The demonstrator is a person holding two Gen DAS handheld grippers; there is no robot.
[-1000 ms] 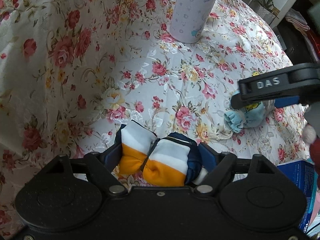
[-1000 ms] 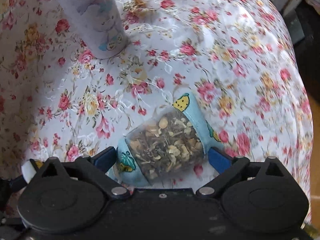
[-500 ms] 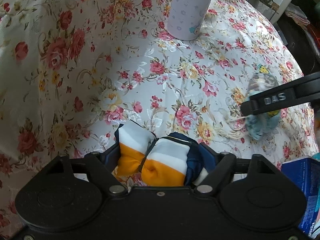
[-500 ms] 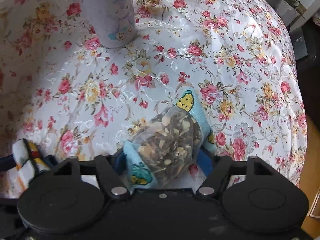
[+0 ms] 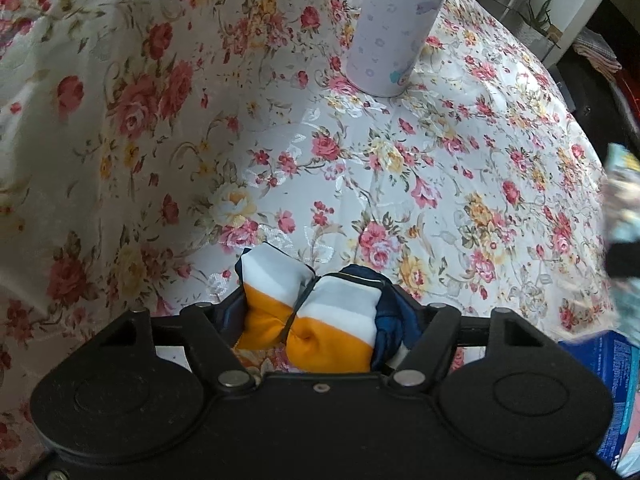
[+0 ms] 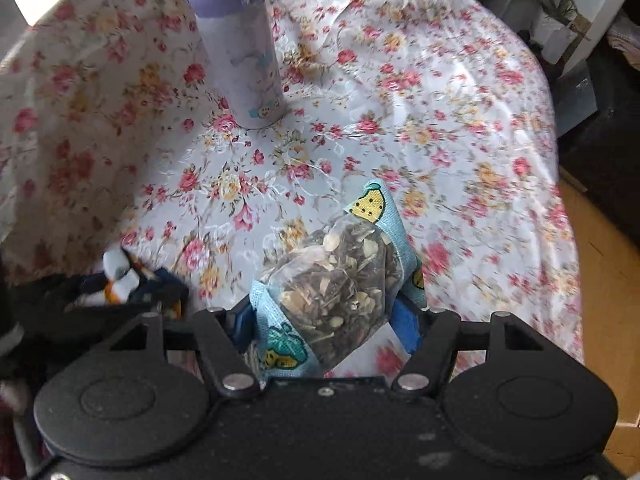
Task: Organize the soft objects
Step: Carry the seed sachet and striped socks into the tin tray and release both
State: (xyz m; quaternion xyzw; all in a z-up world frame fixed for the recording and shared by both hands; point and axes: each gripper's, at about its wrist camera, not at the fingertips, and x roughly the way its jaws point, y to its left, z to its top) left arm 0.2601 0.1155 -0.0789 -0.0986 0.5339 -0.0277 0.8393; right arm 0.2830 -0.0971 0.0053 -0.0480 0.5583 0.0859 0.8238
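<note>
We see each gripper, left gripper (image 5: 316, 320) and right gripper (image 6: 326, 320), as matte black plastic: two round housings, silver screws, blue finger pads (image 6: 406, 322).

We see the bottle (image 5: 394, 36) standing on the desk (image 5: 460, 168) behind the cushion (image 5: 316, 316); the pouch (image 6: 336, 280) is to its right.

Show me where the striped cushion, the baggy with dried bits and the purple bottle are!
striped cushion (image 5: 320, 312), left wrist view, on its orange and white front.
baggy with dried bits (image 6: 336, 280), right wrist view, on its clear middle.
purple bottle (image 6: 244, 56), right wrist view, on its side.
</note>
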